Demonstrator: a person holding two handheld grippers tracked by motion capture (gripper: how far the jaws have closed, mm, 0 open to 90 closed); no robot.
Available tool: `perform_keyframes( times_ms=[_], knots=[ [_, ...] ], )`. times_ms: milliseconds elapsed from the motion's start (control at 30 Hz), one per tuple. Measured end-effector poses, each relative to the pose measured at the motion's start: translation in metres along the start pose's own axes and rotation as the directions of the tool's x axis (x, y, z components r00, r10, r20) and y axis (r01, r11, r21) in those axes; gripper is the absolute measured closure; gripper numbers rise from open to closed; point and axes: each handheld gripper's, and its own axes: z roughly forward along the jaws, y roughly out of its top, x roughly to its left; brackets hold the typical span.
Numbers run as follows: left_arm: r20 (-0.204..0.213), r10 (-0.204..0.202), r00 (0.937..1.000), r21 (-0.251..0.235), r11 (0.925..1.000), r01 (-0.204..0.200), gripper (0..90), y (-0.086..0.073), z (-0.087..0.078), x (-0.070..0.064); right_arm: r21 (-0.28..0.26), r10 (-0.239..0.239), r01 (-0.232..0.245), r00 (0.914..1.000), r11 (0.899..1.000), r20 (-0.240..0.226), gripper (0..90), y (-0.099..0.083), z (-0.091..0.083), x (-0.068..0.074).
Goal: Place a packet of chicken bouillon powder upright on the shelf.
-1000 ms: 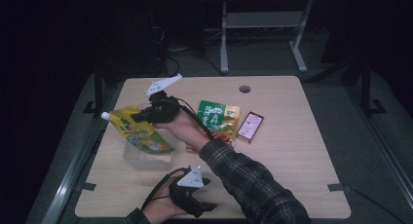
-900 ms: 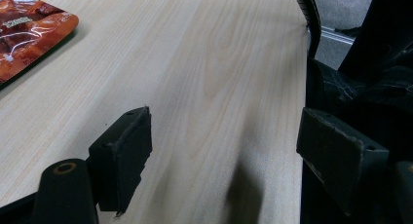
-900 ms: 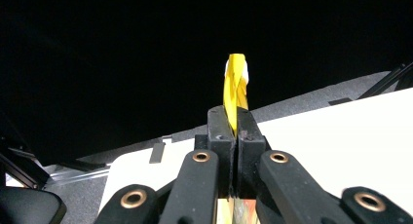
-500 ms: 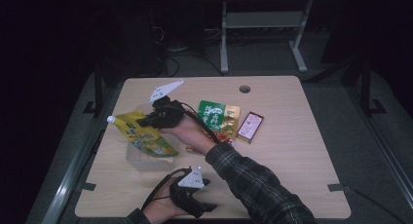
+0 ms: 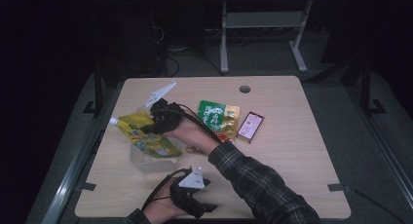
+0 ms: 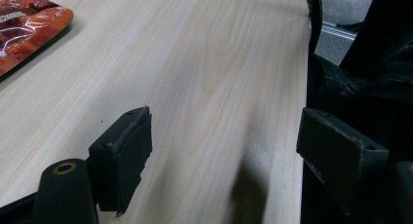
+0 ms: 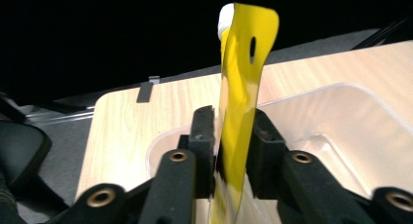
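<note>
Standing over a pale wood-grain table (image 5: 292, 170) with rounded corners and a round cable hole (image 5: 244, 89) near its far edge, the person works in a dark room, where a grey metal frame (image 5: 263, 34) and loose cables sit on the floor beyond. The right gripper (image 5: 155, 124), reached across to the table's left part, has its jaws pressed together on a yellow spouted pouch (image 5: 143, 134); in the right gripper view the pouch (image 7: 241, 87) rises edge-on between the two black jaws, its white cap at the top. Seen from the high view, the pouch's long axis runs diagonally, the cap pointing toward the table's far left edge and the bottom end toward the person, and it hangs over a clear plastic container (image 5: 146, 160) that stands on the table. The left gripper (image 5: 195, 197) rests near the table's front edge, its jaws spread wide with bare wood between them. A green snack bag (image 5: 217, 118) and a small red packet (image 5: 250, 126) lie just right of the right hand.
</note>
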Motion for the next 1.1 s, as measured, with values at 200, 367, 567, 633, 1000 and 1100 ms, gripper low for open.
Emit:
perform_keyframes(
  times_ms=[200, 367, 567, 633, 1000, 1100],
  knots=[
    [-0.003, 0.022, 0.9998, 0.006, 0.9997, -0.022, 20.3, 0.000, -0.002, 0.002, 0.017, 0.006, -0.006, 0.9999, 1.000, -0.012, 85.6, 0.006, 0.013, -0.002],
    [-0.013, 0.027, 0.9995, 0.005, 0.9996, -0.027, 20.3, 0.000, -0.002, 0.001, -0.048, 0.060, -0.059, 0.9980, 0.997, 0.021, 89.7, 0.000, 0.010, -0.001],
    [-0.011, 0.012, 0.9999, 0.005, 0.9999, -0.012, 20.3, 0.000, -0.001, 0.000, -0.207, 0.077, -0.060, 0.9943, 0.977, 0.074, 89.8, -0.013, 0.002, 0.006],
    [-0.006, -0.004, 1.0000, -0.008, 1.0000, 0.004, 20.3, 0.000, 0.000, -0.001, -0.248, 0.088, -0.068, 0.9937, 0.966, 0.070, 89.9, -0.021, 0.002, 0.005],
    [-0.005, -0.006, 1.0000, 0.006, 1.0000, 0.006, 20.3, -0.002, -0.001, 0.000, -0.335, 0.073, -0.054, 0.9964, 0.941, 0.042, 89.3, -0.059, 0.010, 0.006],
    [-0.007, -0.003, 1.0000, 0.010, 0.9999, 0.004, 20.3, -0.002, -0.001, 0.001, -0.310, 0.067, -0.048, 0.9964, 0.949, 0.051, 87.1, -0.062, 0.007, 0.006]
  ],
)
